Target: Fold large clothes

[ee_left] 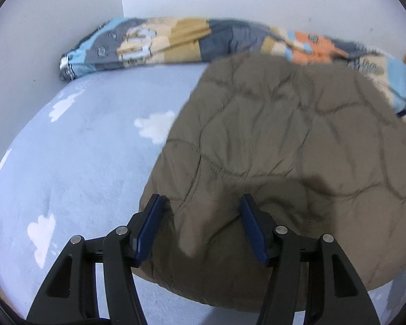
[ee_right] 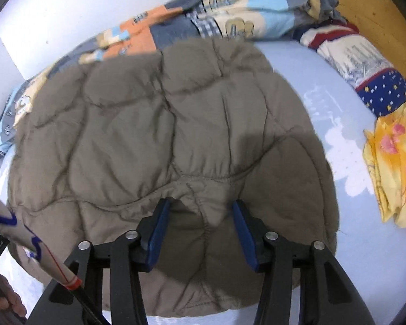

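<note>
1. Your left gripper hung over the near left corner of the olive-brown quilted padded jacket, its blue-padded jaws standing partly apart with a raised fold of the fabric between them; whether the pads pressed on that fold could not be told.
2. Your right gripper hovered above the jacket's near middle, just short of a gathered seam, jaws likewise partly apart over puffed fabric, and a grip could not be confirmed.
3. The jacket lay spread flat on the pale blue bedsheet with white clouds, its far edge touching the rumpled patchwork blanket in blue, grey, tan and orange along the white wall.
4. Bare sheet lay open to the jacket's left and right.
5. A yellow floral cloth and a star-printed pillow sat at the right edge, beside the wooden bed frame.
</note>
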`<state>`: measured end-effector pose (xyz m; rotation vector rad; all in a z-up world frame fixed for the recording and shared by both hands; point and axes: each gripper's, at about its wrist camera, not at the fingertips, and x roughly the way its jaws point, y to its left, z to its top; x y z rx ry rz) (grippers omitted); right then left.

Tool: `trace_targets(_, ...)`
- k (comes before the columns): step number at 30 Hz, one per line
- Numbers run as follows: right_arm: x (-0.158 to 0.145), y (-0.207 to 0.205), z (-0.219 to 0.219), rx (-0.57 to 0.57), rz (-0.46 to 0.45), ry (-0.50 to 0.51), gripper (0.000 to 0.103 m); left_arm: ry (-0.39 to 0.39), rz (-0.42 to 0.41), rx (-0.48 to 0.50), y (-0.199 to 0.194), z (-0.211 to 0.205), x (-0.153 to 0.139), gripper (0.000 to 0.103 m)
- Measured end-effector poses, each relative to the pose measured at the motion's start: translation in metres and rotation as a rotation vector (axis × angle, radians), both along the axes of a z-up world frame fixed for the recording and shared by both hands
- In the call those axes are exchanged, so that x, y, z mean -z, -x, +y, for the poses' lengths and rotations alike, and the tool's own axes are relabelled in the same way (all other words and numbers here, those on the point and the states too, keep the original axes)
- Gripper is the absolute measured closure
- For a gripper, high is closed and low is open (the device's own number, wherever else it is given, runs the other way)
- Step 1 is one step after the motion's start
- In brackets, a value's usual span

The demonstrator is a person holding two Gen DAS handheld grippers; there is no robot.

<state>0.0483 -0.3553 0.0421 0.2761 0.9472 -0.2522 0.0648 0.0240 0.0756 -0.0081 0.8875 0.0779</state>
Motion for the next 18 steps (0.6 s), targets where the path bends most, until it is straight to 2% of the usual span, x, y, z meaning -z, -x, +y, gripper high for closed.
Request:
trace_targets(3,-0.02,0.008,0.012,-0.025,-0.067,0.031,0.051,-0.037,-0.059,-0.017,0.003,0.001,-0.012,0.044)
trace_targets(4,-0.025,0.01,0.013,-0.022,-0.076,0.043,0.051,-0.044,-0.058,-0.029,0.002,0.004,-0.013,0.044)
trace_targets(7,-0.032,0.013,-0.002,0.016,-0.09,0.042,0.051,0.001,-0.01,-0.073,-0.004,0.025,-0.004,0.044)
trace_targets(9,-0.029,0.015,-0.024,0.08,-0.077,0.026,0.051,-0.007,0.027,-0.09,-0.01,0.034,0.004,0.044)
trace_targets(12,-0.014,0.016,-0.056,0.15,-0.026,-0.058,0.052,0.002,0.066,-0.076,-0.013,0.034,0.014,0.044)
trace_targets(15,0.007,0.009,-0.067,0.145,0.035,-0.142,0.053,-0.003,0.093,-0.065,-0.014,0.032,0.022,0.044)
trace_targets(16,0.015,0.006,-0.066,0.132,0.066,-0.142,0.053,-0.003,0.098,-0.059,-0.014,0.032,0.024,0.044)
trace_targets(18,0.015,0.006,-0.064,0.123,0.07,-0.127,0.053,0.013,0.101,-0.053,-0.014,0.035,0.02,0.044)
